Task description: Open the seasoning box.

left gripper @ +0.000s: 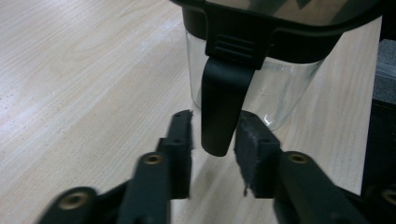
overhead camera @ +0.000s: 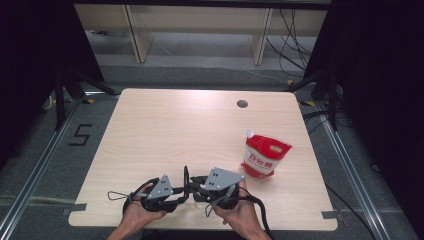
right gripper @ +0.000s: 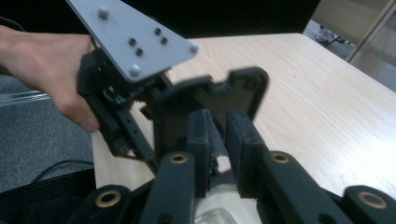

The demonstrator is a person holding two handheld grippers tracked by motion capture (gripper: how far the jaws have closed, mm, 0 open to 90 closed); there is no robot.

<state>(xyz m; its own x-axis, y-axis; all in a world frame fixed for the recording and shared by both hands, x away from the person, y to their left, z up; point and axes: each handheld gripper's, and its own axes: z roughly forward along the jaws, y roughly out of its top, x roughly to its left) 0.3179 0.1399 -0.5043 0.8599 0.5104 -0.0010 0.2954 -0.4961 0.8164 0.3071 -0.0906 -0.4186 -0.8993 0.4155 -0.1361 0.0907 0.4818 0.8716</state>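
Fingers [left gripper: 250, 140] astride jug handle [left gripper: 219, 112]

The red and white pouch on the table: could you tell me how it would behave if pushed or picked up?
The pouch looks soft-sided and bulging, so it would probably sag in a grip. It stands upright with its spout on top, so a high push may well tip it.
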